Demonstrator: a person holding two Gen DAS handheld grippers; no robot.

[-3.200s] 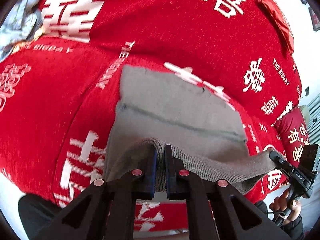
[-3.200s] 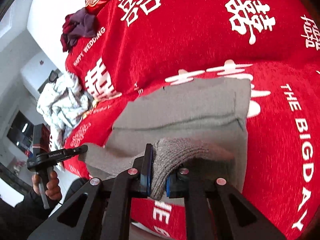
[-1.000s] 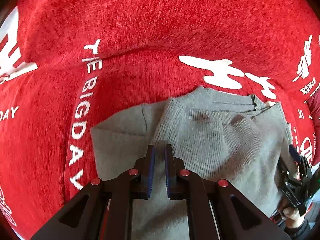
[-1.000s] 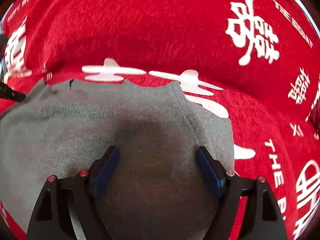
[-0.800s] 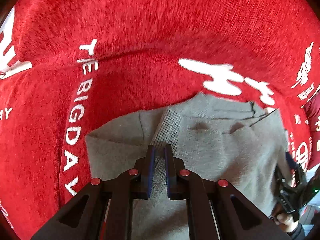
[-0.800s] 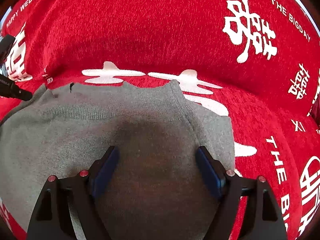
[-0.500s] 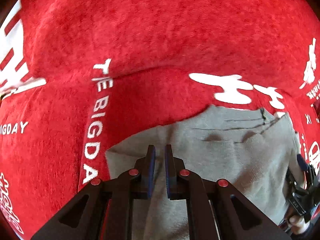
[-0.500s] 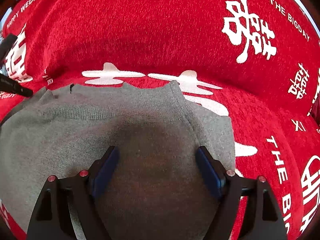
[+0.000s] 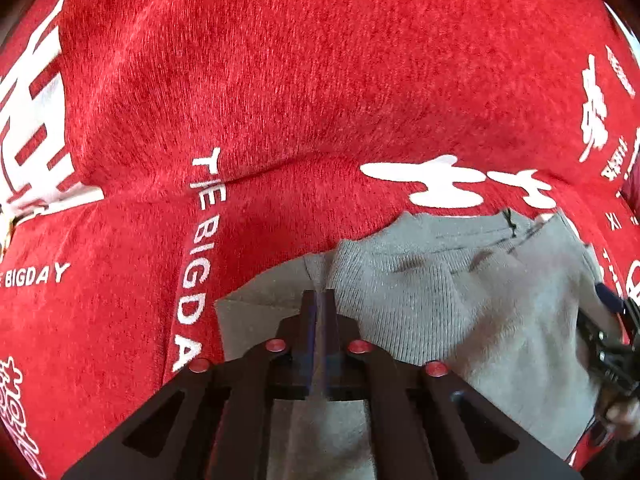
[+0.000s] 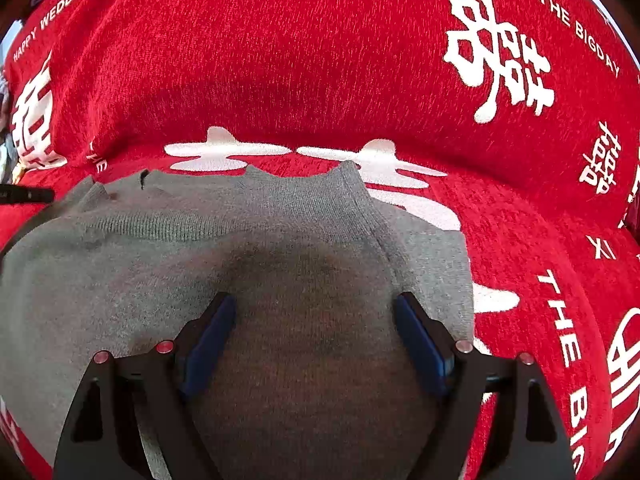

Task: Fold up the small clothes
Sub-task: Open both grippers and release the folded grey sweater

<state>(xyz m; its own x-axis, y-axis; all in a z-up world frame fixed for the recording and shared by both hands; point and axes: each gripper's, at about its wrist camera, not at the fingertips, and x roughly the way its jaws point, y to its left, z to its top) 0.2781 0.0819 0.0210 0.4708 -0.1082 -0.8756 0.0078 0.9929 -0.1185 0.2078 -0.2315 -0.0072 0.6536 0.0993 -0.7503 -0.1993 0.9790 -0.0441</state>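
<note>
Grey knit garment lies folded flat on red printed cover. Left gripper fingers opening over its left edge, nothing pinched; right gripper fingers spread wide above it.

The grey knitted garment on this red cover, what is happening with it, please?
A person is folding a small grey knit garment on a red cover with white print, using a hand-held tool in each hand. The right tool hovers over the garment with its jaws wide open, gripping nothing. The left tool is at the garment's left edge, and its jaws are just opening; the blur hides whether cloth is between them. The garment lies folded over itself.
</note>
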